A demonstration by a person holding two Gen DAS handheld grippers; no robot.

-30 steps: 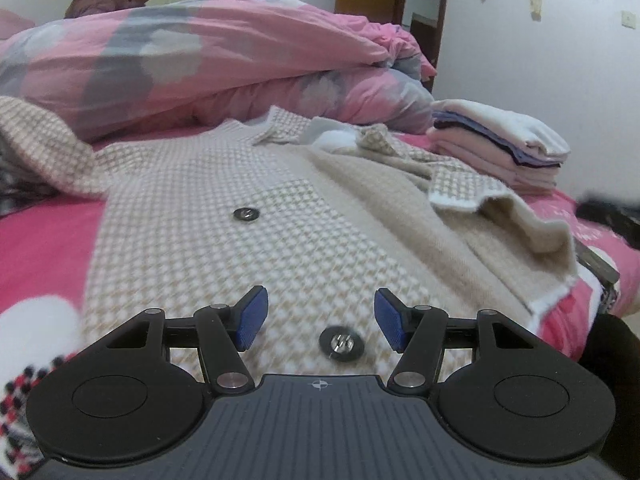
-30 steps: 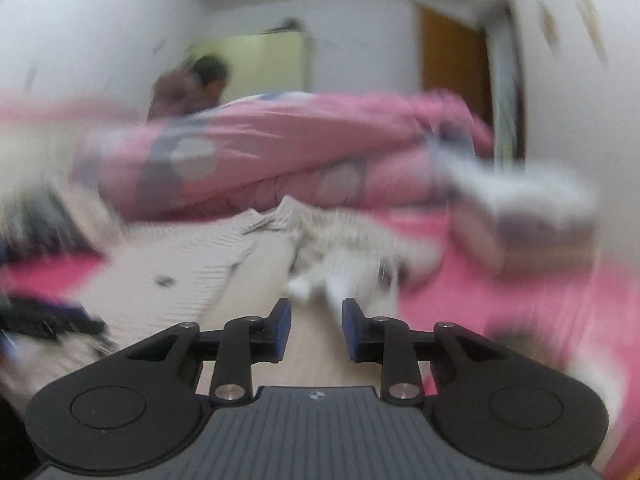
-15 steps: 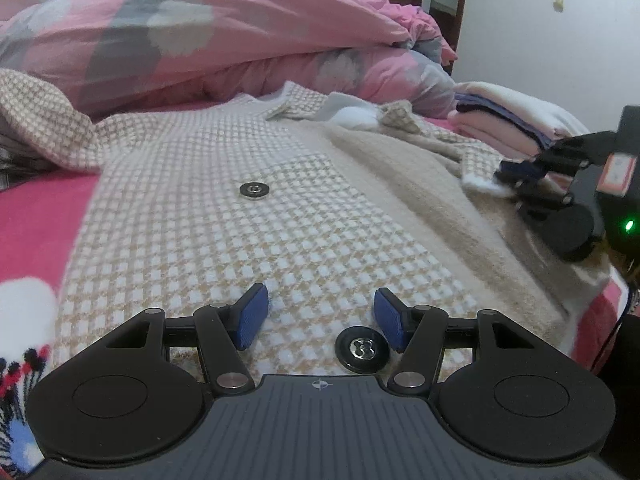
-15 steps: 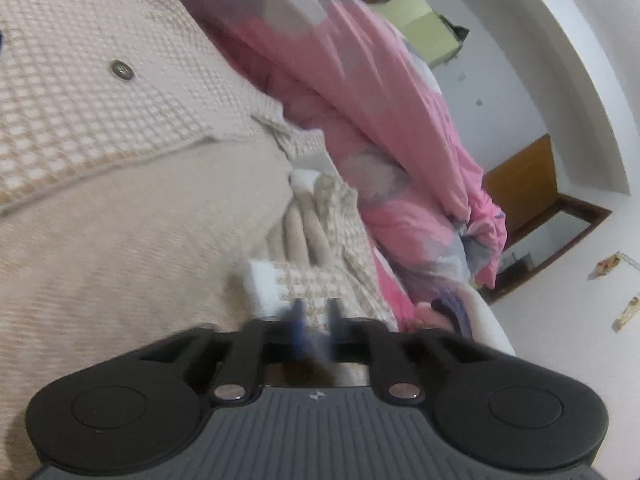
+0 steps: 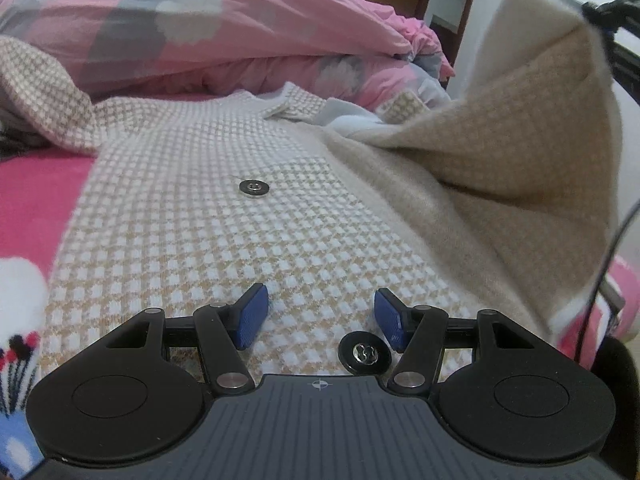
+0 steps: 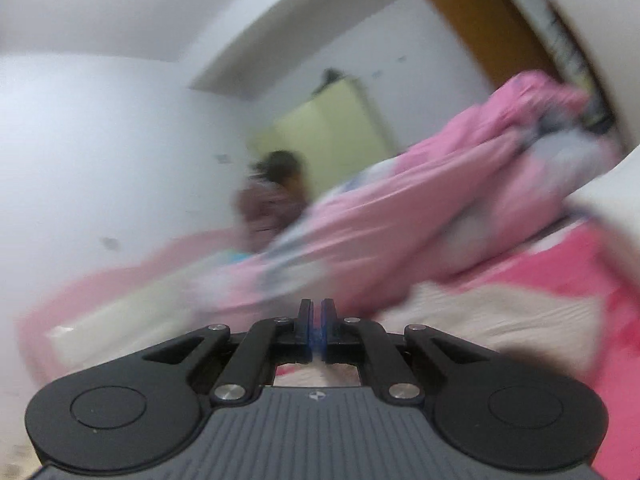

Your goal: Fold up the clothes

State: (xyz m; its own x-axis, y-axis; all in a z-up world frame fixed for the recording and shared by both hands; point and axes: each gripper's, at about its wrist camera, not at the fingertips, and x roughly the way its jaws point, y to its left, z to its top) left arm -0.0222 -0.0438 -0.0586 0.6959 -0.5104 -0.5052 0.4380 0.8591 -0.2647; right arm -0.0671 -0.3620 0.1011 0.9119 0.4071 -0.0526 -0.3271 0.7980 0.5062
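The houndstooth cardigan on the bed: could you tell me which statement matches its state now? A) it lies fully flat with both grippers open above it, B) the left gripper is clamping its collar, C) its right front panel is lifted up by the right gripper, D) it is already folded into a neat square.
C: the cardigan has its right panel raised into a peak held by the right gripper, while the left gripper hovers open near a button.

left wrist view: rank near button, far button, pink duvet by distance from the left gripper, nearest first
1. Near button: just inside the left gripper, by its right finger.
2. Far button: further up the checked jacket, slightly left.
3. Pink duvet: heaped behind the jacket.
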